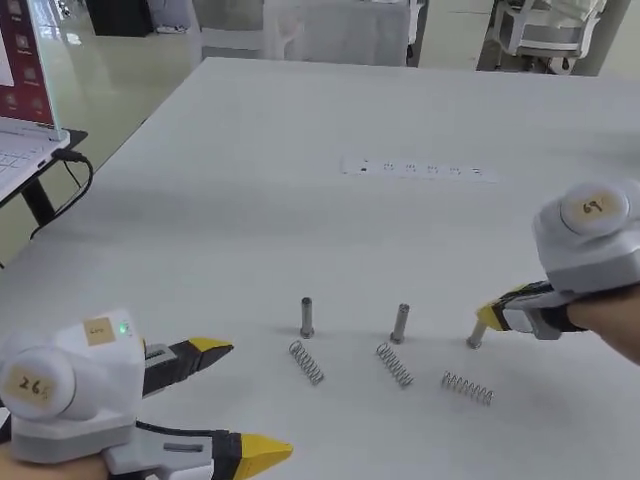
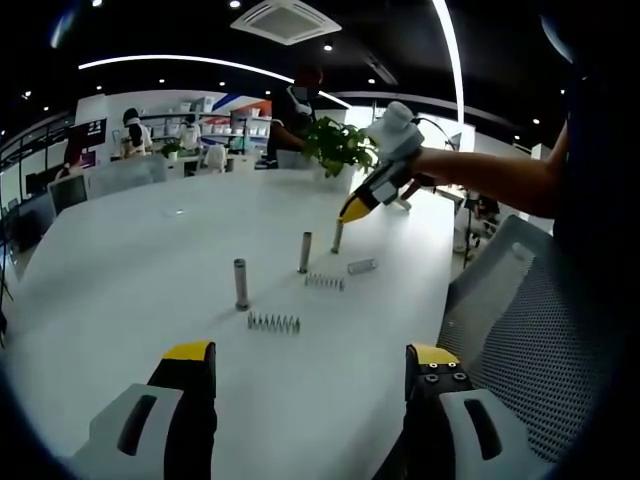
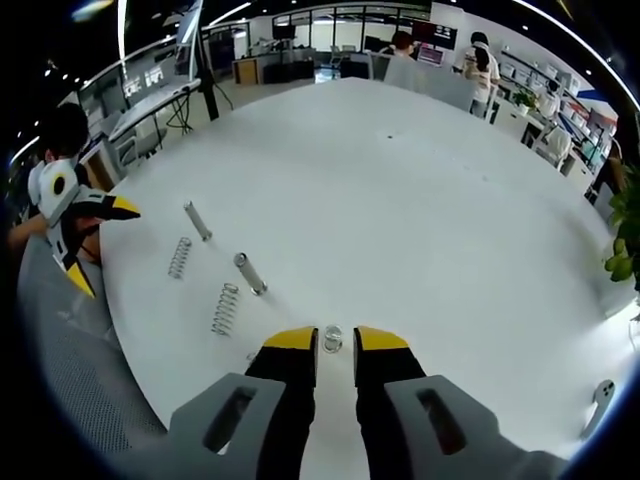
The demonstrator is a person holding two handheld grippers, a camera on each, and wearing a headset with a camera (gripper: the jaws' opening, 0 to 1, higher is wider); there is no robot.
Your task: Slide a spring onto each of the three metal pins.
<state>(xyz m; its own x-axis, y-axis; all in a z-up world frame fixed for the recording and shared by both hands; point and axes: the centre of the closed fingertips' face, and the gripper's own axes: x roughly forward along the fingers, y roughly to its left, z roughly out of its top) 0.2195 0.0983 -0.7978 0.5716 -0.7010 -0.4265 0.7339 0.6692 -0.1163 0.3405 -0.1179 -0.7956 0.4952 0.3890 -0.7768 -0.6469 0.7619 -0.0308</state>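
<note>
White tabletop (image 1: pixel 300 200). Three silvery-grey pins (image 1: pixel 400 322), with silver springs (image 1: pixel 394 364) to match. The left gripper (image 1: pixel 245 398) and right gripper (image 1: pixel 487 315) are pale grey, with black jaws tipped yellow and tan round labels.

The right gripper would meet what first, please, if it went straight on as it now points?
The metal pin, which stands right at the tips of the right gripper; contact unclear.

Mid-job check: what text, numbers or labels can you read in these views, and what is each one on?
"69": right sticker, round, on the right gripper.
"26", perhaps with a further mark: left sticker, round, on the left gripper.
Yellow label on the left gripper: too faint to read.
Markings on the table's inset strip: too small to read.
Laptop screen: blurred.
</note>
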